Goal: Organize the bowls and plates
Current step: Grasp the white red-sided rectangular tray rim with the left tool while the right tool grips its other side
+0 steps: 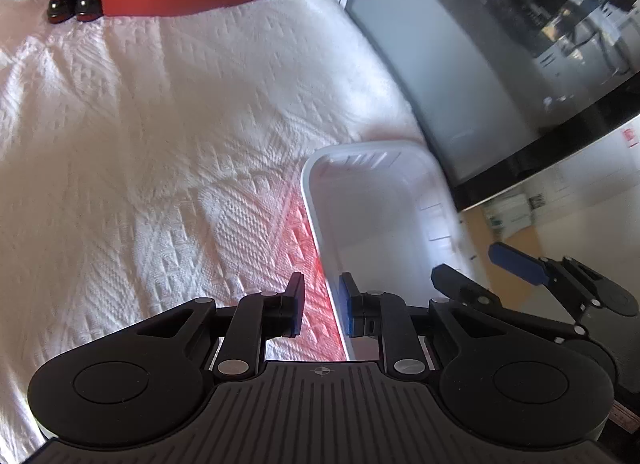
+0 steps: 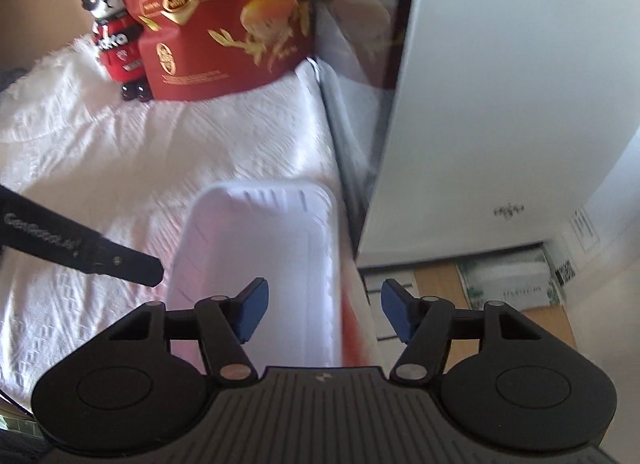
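Note:
A white plastic basket (image 1: 372,199) sits on the white textured cloth at the table's right edge; it also shows in the right wrist view (image 2: 260,232) and looks empty. My left gripper (image 1: 322,304) has its jaws narrowly apart, straddling the basket's left rim near the front, not visibly clamped. My right gripper (image 2: 322,312) is open wide over the basket's right rim and the table edge, holding nothing. It appears at the right in the left wrist view (image 1: 476,268). No plates or bowls are visible.
A red egg-noodle bag (image 2: 224,19) and a red panda figurine (image 2: 116,47) stand at the far end of the cloth. A dark glass-fronted cabinet (image 1: 520,43) with a white side (image 2: 500,83) borders the table's right side. Floor lies beyond.

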`<state>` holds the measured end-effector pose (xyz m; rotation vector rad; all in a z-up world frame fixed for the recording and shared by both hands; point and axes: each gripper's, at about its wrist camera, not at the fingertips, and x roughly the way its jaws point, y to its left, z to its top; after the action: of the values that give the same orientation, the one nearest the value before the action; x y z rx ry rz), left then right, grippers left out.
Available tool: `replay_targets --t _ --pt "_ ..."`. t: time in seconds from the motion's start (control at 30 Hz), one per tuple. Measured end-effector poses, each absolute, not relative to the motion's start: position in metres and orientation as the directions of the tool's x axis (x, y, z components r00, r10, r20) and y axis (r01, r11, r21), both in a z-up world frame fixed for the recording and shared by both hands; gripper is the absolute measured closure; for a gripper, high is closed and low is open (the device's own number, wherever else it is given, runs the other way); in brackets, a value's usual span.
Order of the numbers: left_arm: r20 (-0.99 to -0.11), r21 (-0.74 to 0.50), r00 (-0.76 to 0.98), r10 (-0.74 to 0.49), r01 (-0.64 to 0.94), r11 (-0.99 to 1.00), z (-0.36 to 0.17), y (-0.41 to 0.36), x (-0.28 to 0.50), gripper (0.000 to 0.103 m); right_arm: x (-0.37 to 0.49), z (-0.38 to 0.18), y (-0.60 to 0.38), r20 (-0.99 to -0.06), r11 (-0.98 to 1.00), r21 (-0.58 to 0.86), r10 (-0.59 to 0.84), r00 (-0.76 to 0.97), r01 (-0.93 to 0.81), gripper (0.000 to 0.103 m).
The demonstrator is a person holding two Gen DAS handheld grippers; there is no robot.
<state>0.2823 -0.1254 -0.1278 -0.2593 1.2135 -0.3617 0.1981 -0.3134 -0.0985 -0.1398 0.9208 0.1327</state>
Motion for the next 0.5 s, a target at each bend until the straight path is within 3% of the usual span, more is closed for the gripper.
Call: replay_targets --t 0.17,0.23,0.3,0.5 --pt "-0.867 -0.389 0.276 -0.414 0.142 0.910 -0.140 -0.133 0.288 0.083 0.203 -0.115 -0.324 -0.825 0.991 -0.016 0.061 0.562 -0.132 0.041" --pt "-0.861 -0.419 0.250 -0.442 0.143 0.897 -0.145 -0.135 0.289 0.083 0.204 -0.120 -0.325 -0.838 0.993 0.009 0.073 0.541 -0.119 0.063" --pt "-0.858 -0.434 0.243 -0.453 0.132 0.891 -0.147 -0.130 0.287 0.082 0.204 -0.123 -0.323 -0.848 0.991 0.049 0.107 0.518 -0.125 0.070" --pt "-0.854 -0.438 0.291 -0.432 0.048 0.898 -0.142 -0.083 0.274 0.083 0.202 -0.117 -0.297 -0.841 0.977 0.052 0.154 0.518 -0.207 0.071"
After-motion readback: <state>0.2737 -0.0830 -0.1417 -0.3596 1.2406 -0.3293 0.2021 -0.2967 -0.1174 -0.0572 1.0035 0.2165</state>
